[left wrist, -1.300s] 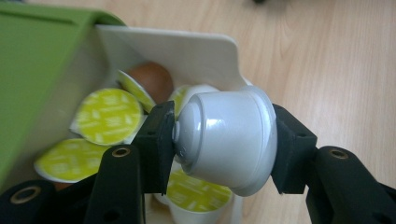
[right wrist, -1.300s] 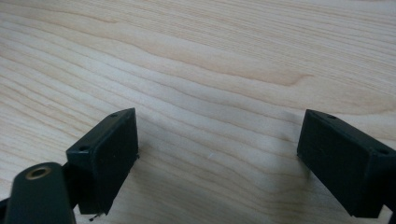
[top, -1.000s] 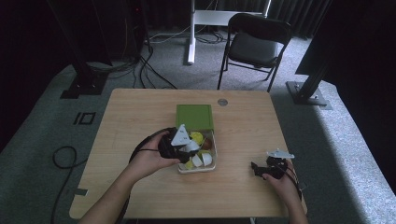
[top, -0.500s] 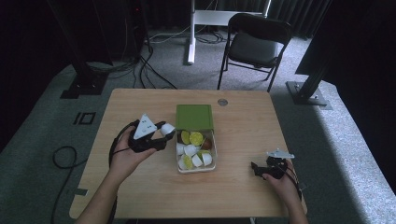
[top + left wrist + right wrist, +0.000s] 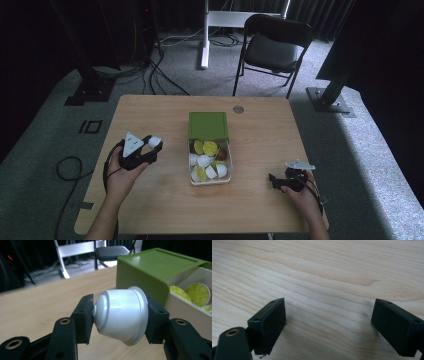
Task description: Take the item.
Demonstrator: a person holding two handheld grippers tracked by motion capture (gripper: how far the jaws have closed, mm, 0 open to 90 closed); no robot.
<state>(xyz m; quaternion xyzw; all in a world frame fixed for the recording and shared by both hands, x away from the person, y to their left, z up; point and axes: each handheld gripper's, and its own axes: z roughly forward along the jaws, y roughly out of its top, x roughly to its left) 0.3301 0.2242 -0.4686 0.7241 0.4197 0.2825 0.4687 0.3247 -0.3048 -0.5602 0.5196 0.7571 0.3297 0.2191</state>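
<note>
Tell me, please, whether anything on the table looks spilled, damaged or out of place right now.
Nothing stands out. The coffee capsules lie loosely inside the open box with its green lid slid back. One silver capsule is out of it, clamped between the left gripper jaws. The right gripper is open over bare wood.

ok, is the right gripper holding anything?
No, the right gripper has its jaws spread apart with just bare wooden table between them.

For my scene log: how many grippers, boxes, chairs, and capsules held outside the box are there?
Grippers: 2 (left gripper, right gripper)
Box: 1
Chair: 1
White capsule clamped in the left gripper, outside the box: 1
Total: 5
</note>
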